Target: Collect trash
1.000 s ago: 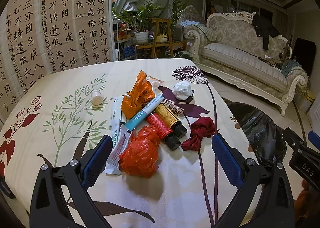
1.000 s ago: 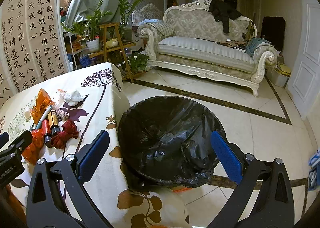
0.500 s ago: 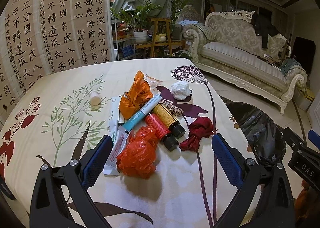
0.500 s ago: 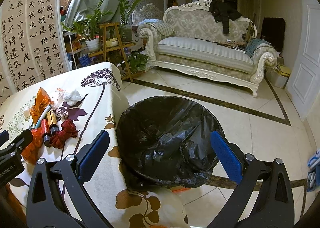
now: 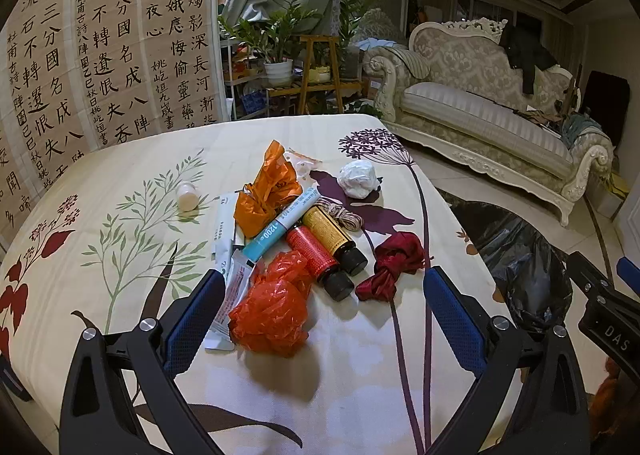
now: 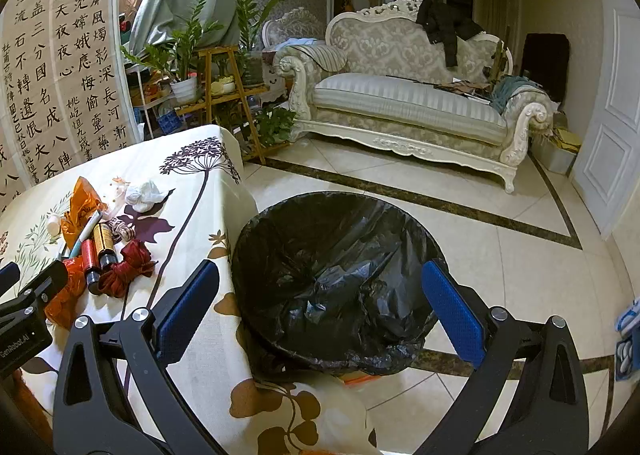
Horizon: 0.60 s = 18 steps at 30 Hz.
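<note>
A pile of trash lies on the floral tablecloth: a red plastic bag, an orange bag, two small dark bottles, a blue-white tube, a red cloth wad, a white paper wad, a string coil and a small white bottle. My left gripper is open and empty, hovering just before the red bag. My right gripper is open and empty above the black-lined trash bin beside the table.
The bin also shows in the left wrist view, off the table's right edge. A white sofa, a plant stand and a calligraphy screen stand behind. Tiled floor surrounds the bin.
My left gripper has edged slightly forward toward the trash pile. The right gripper has barely shifted over the bin. Both stay open.
</note>
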Tool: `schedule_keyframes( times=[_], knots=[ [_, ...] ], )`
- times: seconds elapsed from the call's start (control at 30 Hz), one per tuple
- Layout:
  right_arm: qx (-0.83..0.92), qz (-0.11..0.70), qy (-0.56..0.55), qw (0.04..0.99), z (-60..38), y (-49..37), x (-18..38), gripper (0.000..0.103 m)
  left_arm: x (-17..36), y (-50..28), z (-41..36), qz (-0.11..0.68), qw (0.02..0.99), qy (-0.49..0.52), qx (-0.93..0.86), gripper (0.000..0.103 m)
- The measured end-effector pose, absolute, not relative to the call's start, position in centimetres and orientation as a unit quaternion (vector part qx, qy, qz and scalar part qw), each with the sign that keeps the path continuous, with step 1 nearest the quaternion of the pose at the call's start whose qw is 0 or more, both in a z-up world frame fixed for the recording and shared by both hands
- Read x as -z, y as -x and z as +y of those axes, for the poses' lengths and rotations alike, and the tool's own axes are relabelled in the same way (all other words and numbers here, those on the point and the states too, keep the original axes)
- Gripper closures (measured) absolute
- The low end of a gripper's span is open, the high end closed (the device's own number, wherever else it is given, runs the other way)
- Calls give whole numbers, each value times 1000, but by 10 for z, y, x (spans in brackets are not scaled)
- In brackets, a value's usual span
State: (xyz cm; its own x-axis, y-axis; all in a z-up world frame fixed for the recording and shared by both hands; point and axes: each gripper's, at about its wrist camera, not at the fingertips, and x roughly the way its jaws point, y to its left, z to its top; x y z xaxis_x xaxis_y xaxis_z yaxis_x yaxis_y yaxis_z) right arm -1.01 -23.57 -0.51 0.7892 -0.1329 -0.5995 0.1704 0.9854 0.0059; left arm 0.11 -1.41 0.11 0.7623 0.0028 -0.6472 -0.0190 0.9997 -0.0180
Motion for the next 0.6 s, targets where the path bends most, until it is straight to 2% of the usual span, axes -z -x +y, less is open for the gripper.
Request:
schedule_keyframes(
  times=[0.6],
  knots=[
    [80, 315, -32, 945, -235, 10, 4, 4, 2, -3, -18, 348, 938, 10, -2, 6]
  ],
)
